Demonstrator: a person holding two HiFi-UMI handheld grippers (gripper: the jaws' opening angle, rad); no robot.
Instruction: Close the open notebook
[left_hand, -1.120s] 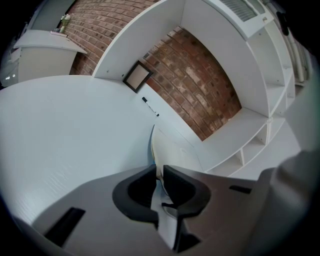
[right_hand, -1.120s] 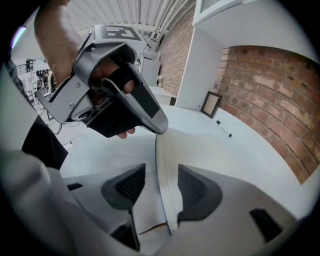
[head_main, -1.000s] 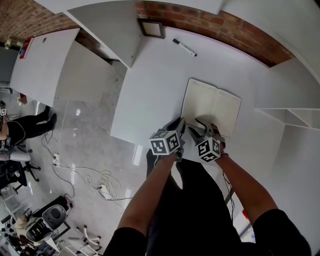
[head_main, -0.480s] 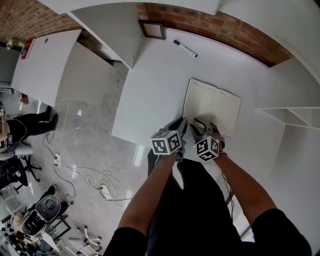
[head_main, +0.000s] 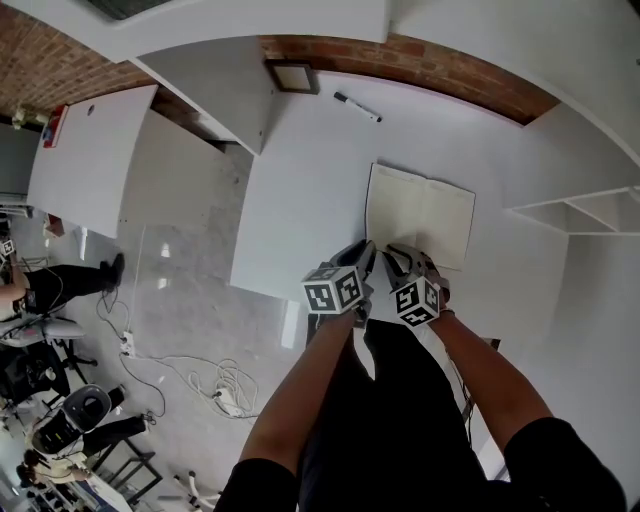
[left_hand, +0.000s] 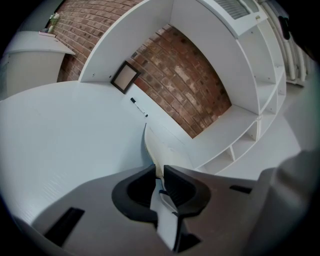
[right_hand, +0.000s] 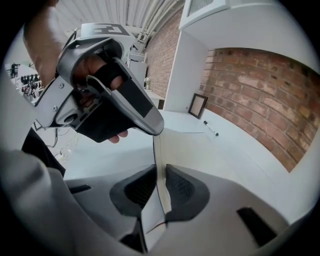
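Observation:
The open notebook (head_main: 420, 215) lies on the white table (head_main: 300, 190), its cream pages up. My left gripper (head_main: 366, 254) is shut on a thin leaf at the notebook's near left corner; in the left gripper view the leaf (left_hand: 152, 147) runs up from between the jaws (left_hand: 159, 171). My right gripper (head_main: 402, 254) is just beside it at the near edge. Its jaws (right_hand: 161, 172) are closing, and the same thin leaf (right_hand: 158, 150) stands on edge between the pads, which touch it. The left gripper (right_hand: 107, 105) shows at that leaf's upper end.
A black marker (head_main: 357, 106) lies on the table beyond the notebook, and a small framed picture (head_main: 292, 76) stands at the back against the brick wall. White shelving (head_main: 590, 215) is to the right. The table's near edge is just under my grippers.
The right gripper's fingers have drawn together at the notebook's near edge. Both hands have stayed where they were; the left gripper keeps its hold.

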